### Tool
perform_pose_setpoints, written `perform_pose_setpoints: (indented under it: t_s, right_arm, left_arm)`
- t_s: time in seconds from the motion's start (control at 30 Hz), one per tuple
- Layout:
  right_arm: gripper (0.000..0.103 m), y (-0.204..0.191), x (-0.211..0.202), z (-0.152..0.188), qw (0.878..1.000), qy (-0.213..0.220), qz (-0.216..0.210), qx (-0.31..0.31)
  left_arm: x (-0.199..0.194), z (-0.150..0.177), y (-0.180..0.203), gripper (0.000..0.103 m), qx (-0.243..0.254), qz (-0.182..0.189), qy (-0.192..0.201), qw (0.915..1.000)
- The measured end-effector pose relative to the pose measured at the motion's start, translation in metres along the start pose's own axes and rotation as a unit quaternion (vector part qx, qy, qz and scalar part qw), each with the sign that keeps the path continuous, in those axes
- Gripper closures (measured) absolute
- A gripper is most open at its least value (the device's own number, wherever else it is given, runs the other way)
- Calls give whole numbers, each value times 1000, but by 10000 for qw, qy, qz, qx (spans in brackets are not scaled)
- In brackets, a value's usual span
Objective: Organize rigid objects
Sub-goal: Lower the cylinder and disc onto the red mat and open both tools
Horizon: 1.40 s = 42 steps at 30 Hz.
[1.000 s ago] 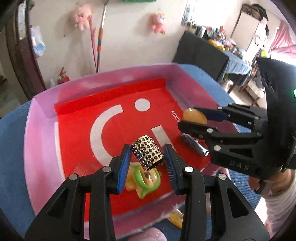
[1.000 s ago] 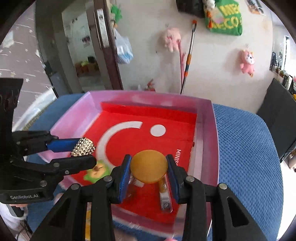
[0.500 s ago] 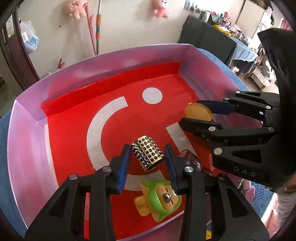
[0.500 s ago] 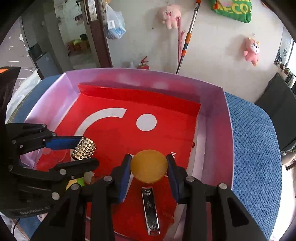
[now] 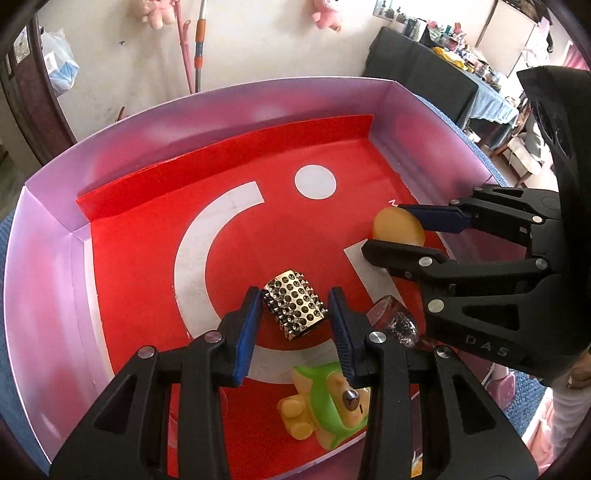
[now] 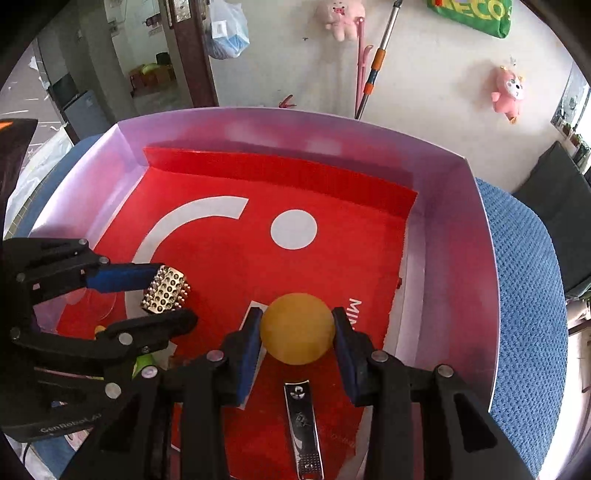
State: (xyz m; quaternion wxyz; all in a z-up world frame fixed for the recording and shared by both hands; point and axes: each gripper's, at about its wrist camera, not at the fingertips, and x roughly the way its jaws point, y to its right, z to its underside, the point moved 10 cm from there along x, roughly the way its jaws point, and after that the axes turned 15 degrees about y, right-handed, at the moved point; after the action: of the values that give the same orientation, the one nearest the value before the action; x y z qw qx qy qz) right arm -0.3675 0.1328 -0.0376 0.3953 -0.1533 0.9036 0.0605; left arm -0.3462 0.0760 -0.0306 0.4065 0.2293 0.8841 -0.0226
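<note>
My left gripper (image 5: 293, 308) is shut on a gold studded block (image 5: 295, 309) and holds it low over the red floor of a pink-walled box (image 5: 51, 236). My right gripper (image 6: 297, 332) is shut on a round yellow disc (image 6: 297, 328), held over the box's right side. The disc also shows in the left wrist view (image 5: 397, 227), and the block in the right wrist view (image 6: 166, 290). A green and yellow toy figure (image 5: 325, 402), a silver nail clipper (image 6: 303, 428) and a small glittery clear bottle (image 5: 397, 319) lie on the box floor near the front.
The box rests on a blue woven surface (image 6: 528, 295). A clear round lid (image 6: 92, 304) lies at the box's left front. Behind stand a wall with pink plush toys (image 6: 341, 18) and a mop handle (image 6: 376, 62).
Both grippers have moved forward and down into the box with their objects still held. The toy figure and the clipper now lie behind the fingertips.
</note>
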Motion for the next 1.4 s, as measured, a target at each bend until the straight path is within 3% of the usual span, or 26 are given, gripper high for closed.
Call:
perform_pose_setpoints:
  t_s: [0.37, 0.5, 0.93, 1.0, 1.07, 1.4]
  right_arm:
    - [62, 1, 0, 2, 10000, -16, -40, 14]
    - [60, 3, 2, 2, 10000, -14, -55, 24]
    - [50, 3, -15, -7, 9999, 154, -7, 38]
    - [47, 1, -22, -9, 9998, 212, 8, 14]
    - [37, 1, -31, -12, 9995, 316, 96, -28]
    - [18, 7, -98, -24, 9955, 913, 157, 173]
  left_arm:
    - [2, -2, 2, 67, -112, 67, -27, 9999]
    - [1, -4, 2, 55, -140, 70, 9, 9999]
    - [-19, -13, 7, 55, -179, 74, 230, 9995]
    - [-29, -16, 7, 43, -190, -23, 367, 9991]
    - [-43, -20, 6, 38, -260, -98, 617, 9977]
    - [-128, -31, 21, 27, -31, -417, 1722, 9842]
